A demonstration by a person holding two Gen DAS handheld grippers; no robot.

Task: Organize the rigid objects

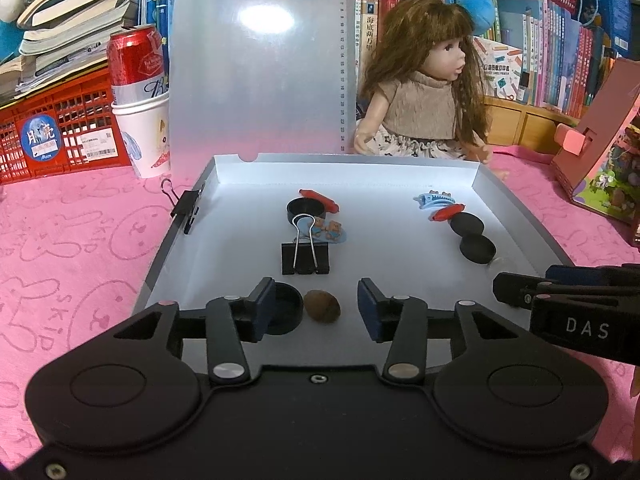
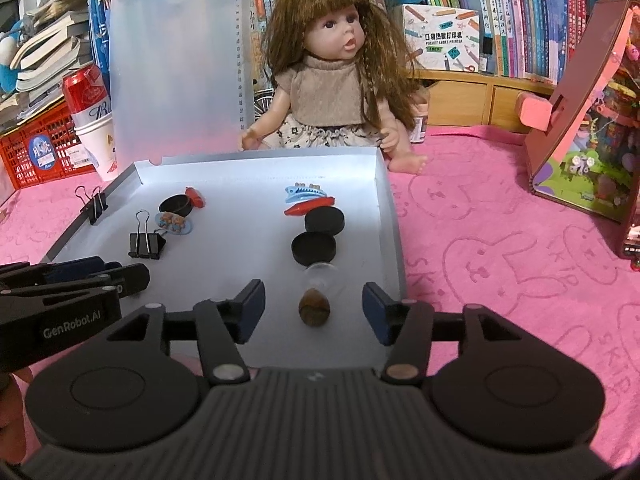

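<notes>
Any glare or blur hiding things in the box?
Left wrist view: bright glare spot on the upright translucent lid, box floor evenly lit, binder clip sharp. Right wrist view: clear item behind the nut hard to resolve; fisheye bends edges.

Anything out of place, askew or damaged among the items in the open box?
One binder clip is clamped onto the box's left wall rather than lying inside like the other clip. Nothing looks spilled or broken. Both the left gripper and the right gripper are open, holding nothing.
</notes>
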